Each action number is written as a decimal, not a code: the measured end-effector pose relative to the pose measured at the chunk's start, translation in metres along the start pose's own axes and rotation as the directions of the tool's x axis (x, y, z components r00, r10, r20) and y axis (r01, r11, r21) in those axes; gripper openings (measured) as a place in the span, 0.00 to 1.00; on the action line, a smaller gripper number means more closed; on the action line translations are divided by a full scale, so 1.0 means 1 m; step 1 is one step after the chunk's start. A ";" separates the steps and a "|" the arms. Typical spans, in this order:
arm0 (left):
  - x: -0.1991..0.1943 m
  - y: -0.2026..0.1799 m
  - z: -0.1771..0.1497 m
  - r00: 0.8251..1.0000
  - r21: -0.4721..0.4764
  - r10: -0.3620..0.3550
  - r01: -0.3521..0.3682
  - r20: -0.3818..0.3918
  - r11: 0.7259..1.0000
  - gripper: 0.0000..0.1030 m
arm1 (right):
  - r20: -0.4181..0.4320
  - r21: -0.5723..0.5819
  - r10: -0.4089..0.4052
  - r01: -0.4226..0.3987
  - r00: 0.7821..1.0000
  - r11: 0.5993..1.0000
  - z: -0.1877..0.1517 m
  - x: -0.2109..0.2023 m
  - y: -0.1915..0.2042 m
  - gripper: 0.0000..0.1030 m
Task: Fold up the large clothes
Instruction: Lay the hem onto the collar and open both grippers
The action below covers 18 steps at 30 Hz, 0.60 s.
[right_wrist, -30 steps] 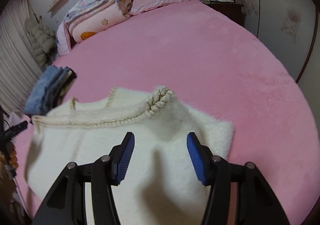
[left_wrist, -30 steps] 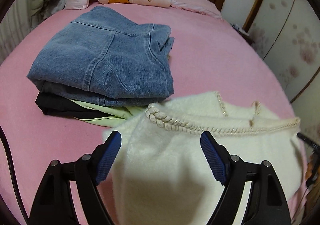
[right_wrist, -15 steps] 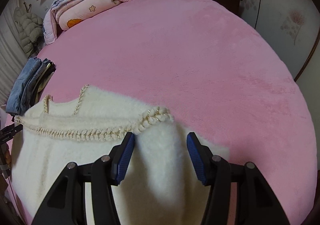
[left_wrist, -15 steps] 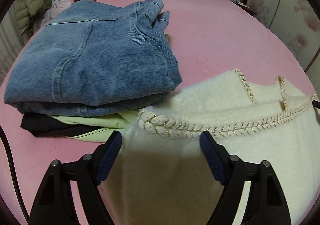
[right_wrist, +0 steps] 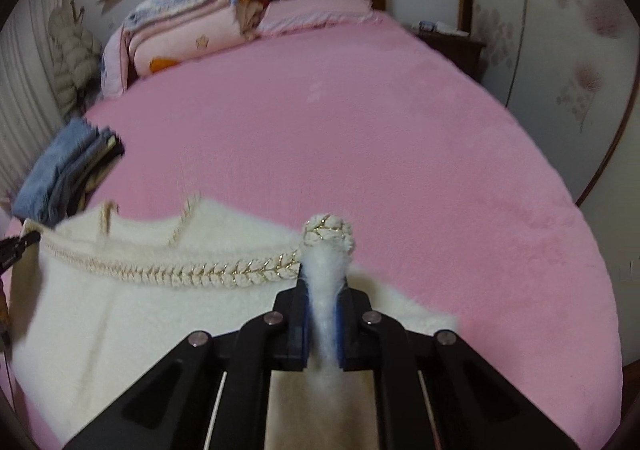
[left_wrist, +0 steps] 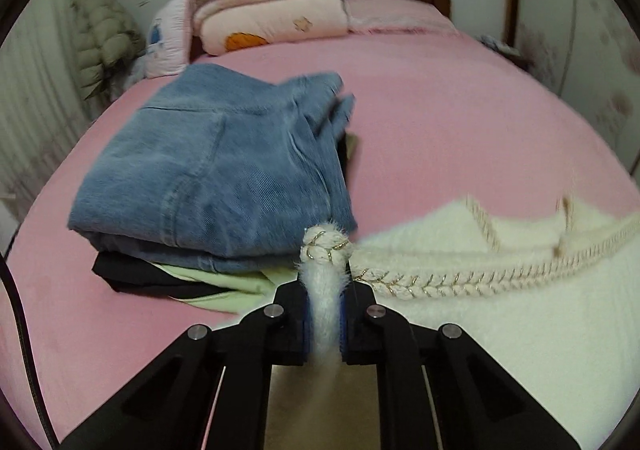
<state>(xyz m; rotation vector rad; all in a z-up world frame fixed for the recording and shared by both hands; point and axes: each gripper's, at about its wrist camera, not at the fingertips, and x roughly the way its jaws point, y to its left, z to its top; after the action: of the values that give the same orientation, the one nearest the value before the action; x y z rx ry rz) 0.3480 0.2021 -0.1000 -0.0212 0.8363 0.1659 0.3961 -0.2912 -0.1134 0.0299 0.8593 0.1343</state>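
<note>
A fluffy white sweater [left_wrist: 500, 314] with braided gold-flecked trim lies on the pink bed [left_wrist: 440, 122]. My left gripper [left_wrist: 325, 314] is shut on its left trimmed corner, and the pinched fabric sticks up between the pads. My right gripper [right_wrist: 323, 314] is shut on the right trimmed corner of the same white sweater [right_wrist: 132, 314]. The braided edge runs stretched between the two grips.
A stack of folded clothes topped by blue jeans [left_wrist: 224, 170] lies just left of the sweater, also in the right wrist view [right_wrist: 60, 174]. Folded quilts [right_wrist: 188, 30] and a pillow lie at the wooden headboard. A nightstand [right_wrist: 452, 42] stands at the right.
Both grippers were open over the sweater's edge; now both have shut on its braided corners. The views have tilted up and the fabric is bunched between the pads.
</note>
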 end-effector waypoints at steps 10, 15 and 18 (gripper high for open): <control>0.041 -0.008 0.019 0.998 -0.047 0.062 -0.061 0.027 0.997 0.08 | -0.041 0.119 -0.122 0.126 0.992 0.985 0.022 0.051 -0.007 0.08; 0.047 -0.011 0.008 0.995 -0.026 0.065 -0.063 0.082 0.998 0.09 | -0.118 0.092 -0.171 0.182 0.978 0.979 0.012 0.090 -0.006 0.08; 0.043 -0.010 0.006 0.993 -0.024 0.076 -0.074 0.095 0.997 0.20 | -0.128 0.096 -0.180 0.192 0.975 0.977 0.011 0.091 -0.009 0.13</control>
<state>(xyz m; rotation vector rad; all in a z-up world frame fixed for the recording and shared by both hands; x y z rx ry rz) 0.3817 0.1989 -0.1280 -0.0007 0.7404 0.2441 0.4635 -0.2881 -0.1755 0.0425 0.9829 -0.0876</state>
